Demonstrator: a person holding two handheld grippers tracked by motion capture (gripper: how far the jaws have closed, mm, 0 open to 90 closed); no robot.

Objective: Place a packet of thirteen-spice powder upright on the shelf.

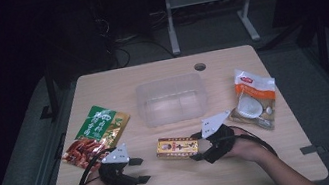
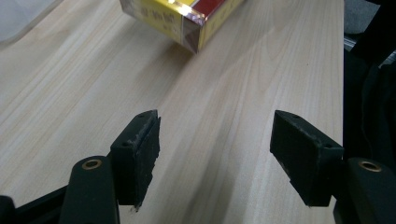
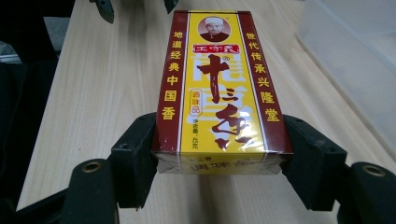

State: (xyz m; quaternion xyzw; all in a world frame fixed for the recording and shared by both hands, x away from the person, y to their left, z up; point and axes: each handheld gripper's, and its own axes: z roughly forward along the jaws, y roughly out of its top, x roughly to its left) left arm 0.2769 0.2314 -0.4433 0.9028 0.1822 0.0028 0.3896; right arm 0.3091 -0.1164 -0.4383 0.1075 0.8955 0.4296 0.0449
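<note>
A yellow and red box with Chinese print [image 1: 177,147] lies lengthwise near the table's front middle. My right gripper [image 1: 196,148] is shut on its right end; in the right gripper view both black pads press the long sides of the box [image 3: 219,93], with the gripper [image 3: 219,163] at its near end. My left gripper [image 1: 140,170] rests at the front left, open and pointing right toward the box. In the left gripper view its jaws [image 2: 215,154] stand wide apart over bare wood, and a corner of the box [image 2: 182,18] lies ahead of them.
A clear plastic container [image 1: 171,99] stands behind the box at the table's middle. A green and red snack bag [image 1: 96,134] lies at the left, a white and orange bag [image 1: 254,97] at the right. The wooden table [image 1: 246,170] has a round hole [image 1: 199,66] at the back.
</note>
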